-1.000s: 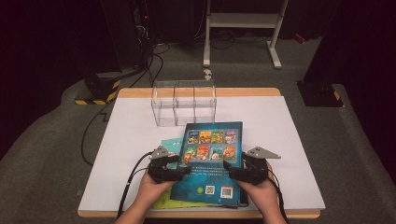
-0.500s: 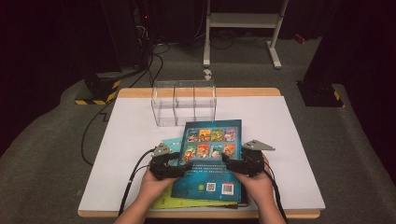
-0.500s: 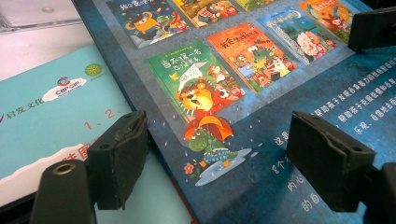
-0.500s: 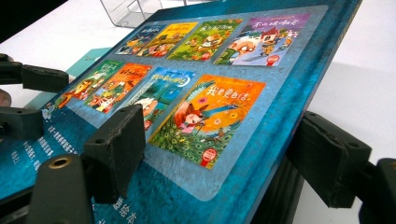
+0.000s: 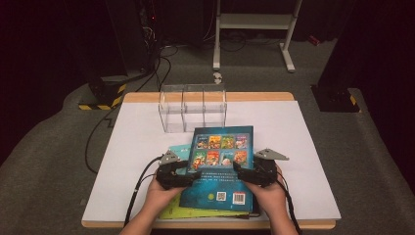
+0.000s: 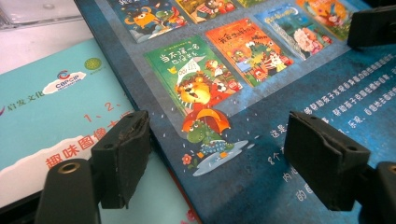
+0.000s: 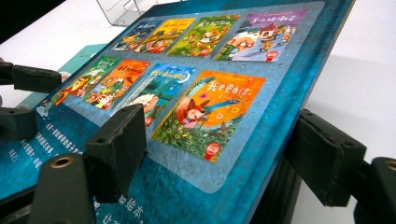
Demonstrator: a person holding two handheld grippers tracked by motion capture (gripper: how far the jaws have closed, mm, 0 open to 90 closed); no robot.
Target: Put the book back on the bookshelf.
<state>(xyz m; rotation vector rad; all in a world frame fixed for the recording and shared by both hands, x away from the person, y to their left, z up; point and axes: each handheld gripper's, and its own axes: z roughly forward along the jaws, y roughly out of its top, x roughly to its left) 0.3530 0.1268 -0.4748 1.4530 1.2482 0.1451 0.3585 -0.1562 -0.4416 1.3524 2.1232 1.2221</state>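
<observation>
Left gripper (image 5: 188, 177) and right gripper (image 5: 238, 172) both spread, straddling opposite edges of blue book (image 5: 222, 166), hands level

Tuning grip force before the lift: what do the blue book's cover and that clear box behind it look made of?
The blue book looks like a coated paper cover, semi-gloss: printed pictures with a soft sheen, and a thin edge. Whether it is card or stiff board, I cannot tell. The clear box looks like hard clear plastic, probably acrylic: see-through walls and dividers with bright edges.
</observation>
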